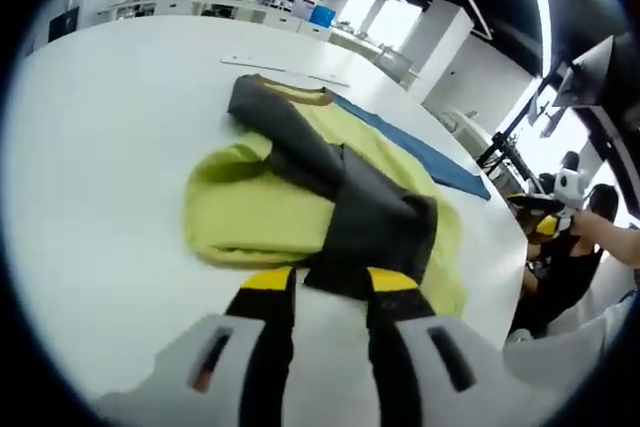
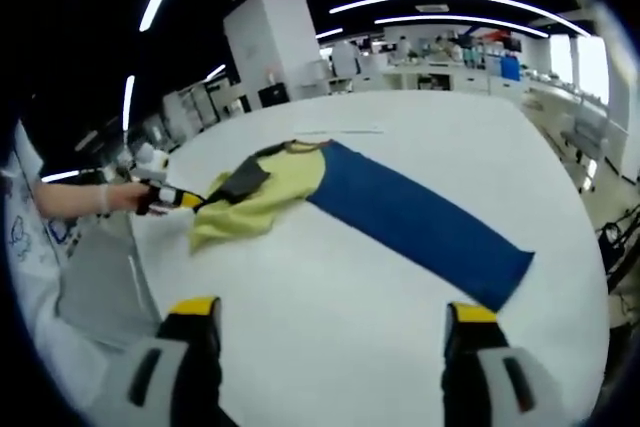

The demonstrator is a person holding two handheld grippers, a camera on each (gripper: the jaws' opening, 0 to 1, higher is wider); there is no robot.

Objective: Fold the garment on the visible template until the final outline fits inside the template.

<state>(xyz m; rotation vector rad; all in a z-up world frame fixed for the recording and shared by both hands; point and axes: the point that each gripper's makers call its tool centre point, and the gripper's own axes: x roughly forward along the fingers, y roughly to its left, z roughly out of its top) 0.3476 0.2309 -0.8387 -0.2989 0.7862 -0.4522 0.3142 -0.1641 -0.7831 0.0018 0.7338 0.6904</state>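
A large open-plan lab or workshop hall. A broad white worktable (image 2: 400,147) is the landmark; beyond its far edge runs a long white bench crowded with bottles and equipment (image 2: 440,52), with a blue bin (image 2: 511,68) at one end. Above the table hang long curved white strip lights (image 2: 450,2) on a dark ceiling. A tall white square pillar (image 2: 268,42) stands behind the table.

A yellow-green garment (image 2: 262,197) with dark grey sleeves is lying bunched and partly folded over one end of a long blue template (image 2: 420,222), which is lying flat
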